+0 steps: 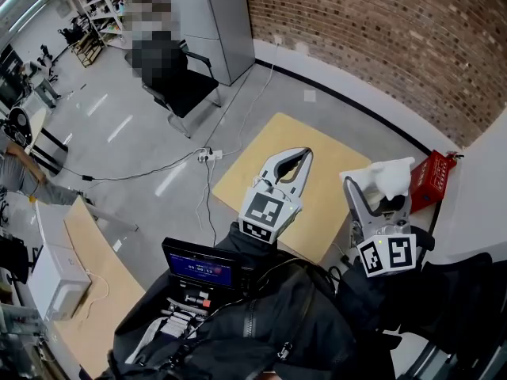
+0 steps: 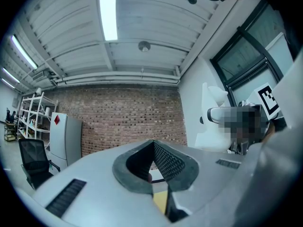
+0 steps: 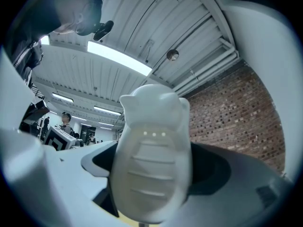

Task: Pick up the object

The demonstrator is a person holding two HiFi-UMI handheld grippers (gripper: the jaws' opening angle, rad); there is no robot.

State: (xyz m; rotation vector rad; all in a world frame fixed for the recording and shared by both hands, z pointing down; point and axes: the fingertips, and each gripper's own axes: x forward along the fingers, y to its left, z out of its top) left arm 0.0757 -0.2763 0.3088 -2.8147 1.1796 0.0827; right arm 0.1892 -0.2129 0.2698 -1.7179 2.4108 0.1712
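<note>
Nearest in the head view are the person's black jacket (image 1: pixel 285 323) and a small screen unit (image 1: pixel 198 266) in front of it. Just beyond, the left gripper (image 1: pixel 303 155) is held over the light wooden table (image 1: pixel 325 204). Its own view shows what the head view only suggests: the two jaws meet at the tips, with nothing between them.

The right gripper (image 1: pixel 380 198) is raised beside the table's right edge, and its jaws are closed on the white figure (image 1: pixel 388 174). From above, this figure is only a white lump with points. The right gripper view shows its front: two ear-like bumps on top, three small dots and raised ribs across the belly.

A red basket (image 1: pixel 432 179) sits just beyond the right gripper, next to a white surface. Farther away, a cable with a power strip (image 1: pixel 210 155) lies on the grey floor, then come a black office chair (image 1: pixel 178 81), a grey cabinet (image 1: pixel 214 22) and the brick wall (image 1: pixel 380 38).
</note>
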